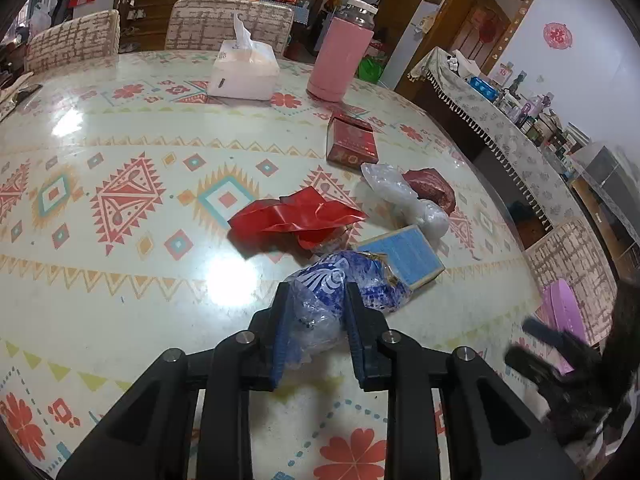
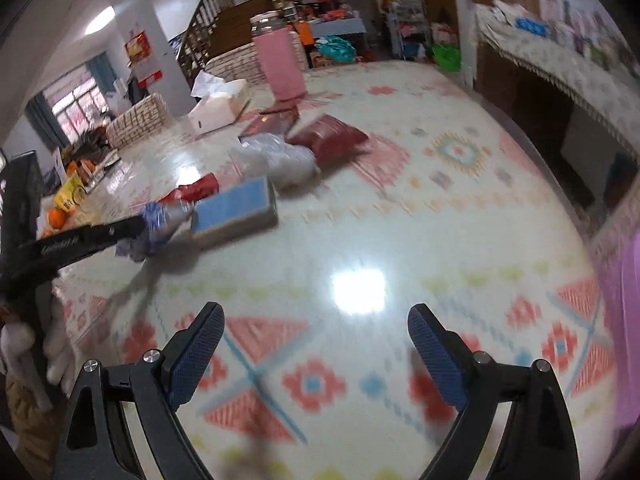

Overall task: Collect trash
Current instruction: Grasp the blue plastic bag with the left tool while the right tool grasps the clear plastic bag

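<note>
My left gripper is shut on a crumpled blue-and-white plastic bag lying on the patterned table. Beyond it lie a blue-faced box, a crumpled red wrapper, a clear plastic bag, a dark red pouch and a red box. In the right wrist view my right gripper hovers open over bare table with nothing between its fingers. To its left the left gripper's finger shows at the blue bag, beside the blue box.
A white tissue box and a pink-sleeved jar stand farther back on the table. Chairs line the far edge. A purple object sits off the right edge, by a side table cluttered with bottles.
</note>
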### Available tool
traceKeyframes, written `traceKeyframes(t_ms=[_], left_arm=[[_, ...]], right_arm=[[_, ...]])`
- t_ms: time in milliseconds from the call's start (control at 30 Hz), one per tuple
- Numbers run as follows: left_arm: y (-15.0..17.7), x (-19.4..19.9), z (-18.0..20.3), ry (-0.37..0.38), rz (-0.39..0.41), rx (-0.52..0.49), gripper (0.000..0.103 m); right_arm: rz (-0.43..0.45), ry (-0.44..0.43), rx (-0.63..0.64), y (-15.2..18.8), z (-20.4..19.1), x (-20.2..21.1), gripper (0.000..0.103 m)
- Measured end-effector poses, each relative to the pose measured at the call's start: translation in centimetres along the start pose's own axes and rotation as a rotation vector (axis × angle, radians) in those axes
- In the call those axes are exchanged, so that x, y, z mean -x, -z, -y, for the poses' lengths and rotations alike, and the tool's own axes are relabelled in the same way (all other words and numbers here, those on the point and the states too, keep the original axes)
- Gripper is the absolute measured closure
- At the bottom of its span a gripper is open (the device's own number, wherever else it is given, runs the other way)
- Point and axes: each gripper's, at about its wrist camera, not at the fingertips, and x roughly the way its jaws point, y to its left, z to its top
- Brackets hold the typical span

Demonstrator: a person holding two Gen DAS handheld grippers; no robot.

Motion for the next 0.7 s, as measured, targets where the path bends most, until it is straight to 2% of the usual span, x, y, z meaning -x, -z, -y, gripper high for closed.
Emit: traceKeyframes(t_ms=[167,300,367,400,467,500,700], left_arm=[[-0.1,-0.5,-0.6,0.029,-0.024,0.023,0.071],[-0.1,-0.8,-0.6,0.03,-0.035,0.024,0.069],[-0.2,-0.9,-1.0,0.035,-0.039,0.038,0.063],[-0.2,-1.0,-1.3,0.039,-0.043,0.05,0.06],[-0.3,-1.3,-1.9,0.057,-0.054,0.079,0.054],[-0.4,-1.4,-2.2,0.068,-0.059,0.089,0.053],[-0.4,-2.3,-2.0,0.094,-0.087,0.075,0.039]], right_arm=[[-0.027,-0.001,0.027,-3.4,-1.7,-3.0,0.007],[-0.016,0.042,0.107,-7.1,-3.4,-5.2,0.007],[-0.026,0.075,0.168,-9.0,-4.3,-6.9,0.008],[-0.033,0.095,0.185,-9.6,-4.5,-7.6,0.01],[-0.067,0.113,0.196,-10.8,-4.6,-9.6,0.025],[-0.082,0.112,0.191,-11.2,-4.5,-10.2,0.027],[-0.141,0.146,0.166,-12.0,-4.0,-13.4,0.028]])
